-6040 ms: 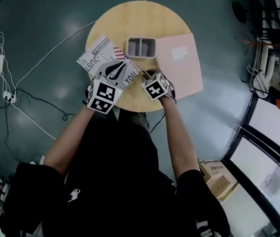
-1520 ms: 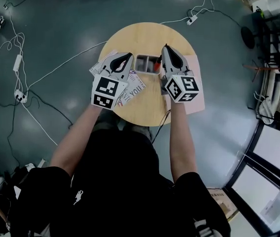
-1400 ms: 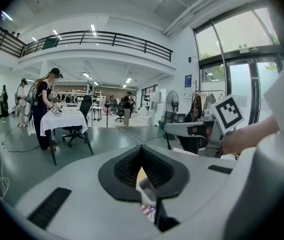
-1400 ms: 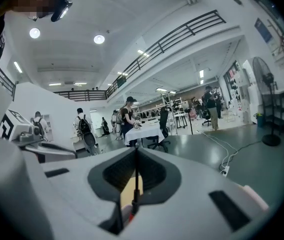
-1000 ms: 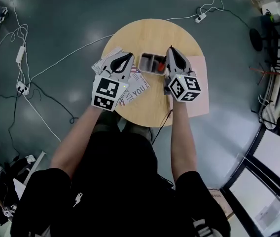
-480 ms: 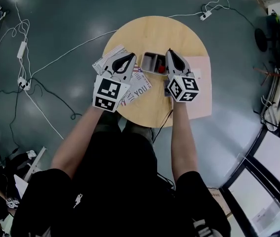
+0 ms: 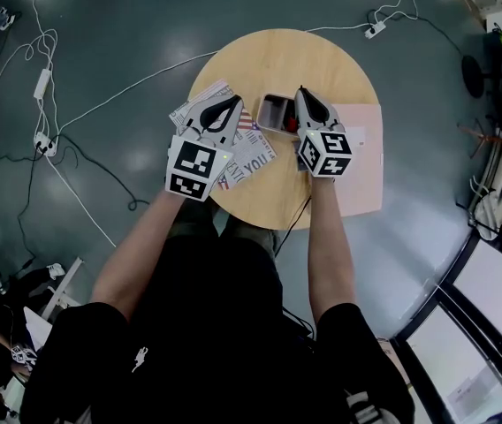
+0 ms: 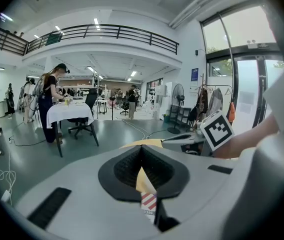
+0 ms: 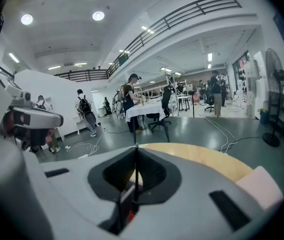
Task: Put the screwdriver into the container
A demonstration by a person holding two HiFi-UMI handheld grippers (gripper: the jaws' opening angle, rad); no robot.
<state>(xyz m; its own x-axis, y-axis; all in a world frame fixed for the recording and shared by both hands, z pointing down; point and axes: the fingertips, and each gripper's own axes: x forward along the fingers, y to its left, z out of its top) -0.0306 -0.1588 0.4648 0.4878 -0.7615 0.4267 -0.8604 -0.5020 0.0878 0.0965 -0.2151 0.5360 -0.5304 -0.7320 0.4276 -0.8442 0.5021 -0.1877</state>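
The screwdriver [image 7: 291,124] shows its red handle at the right end of the grey container [image 7: 271,113] on the round wooden table [image 7: 269,56]. My right gripper [image 7: 301,92] hangs over that end and is shut on the screwdriver. In the right gripper view the thin black shaft [image 9: 135,179] stands between the shut jaws of the right gripper [image 9: 135,146], with the red handle [image 9: 130,216] below. My left gripper [image 7: 233,101] is just left of the container, above the magazine [image 7: 255,153]. The left gripper [image 8: 142,148] is shut, with nothing held.
A pink folder [image 7: 357,175] lies on the table's right side, under my right arm. White cables and a power strip [image 7: 375,30] run over the dark floor around the table. The left gripper view shows the right gripper's marker cube [image 8: 217,129] close at the right.
Six seconds ago both grippers were at the table's near edge; since then they have moved up to the container. In the last second the right gripper has shifted slightly with the screwdriver.
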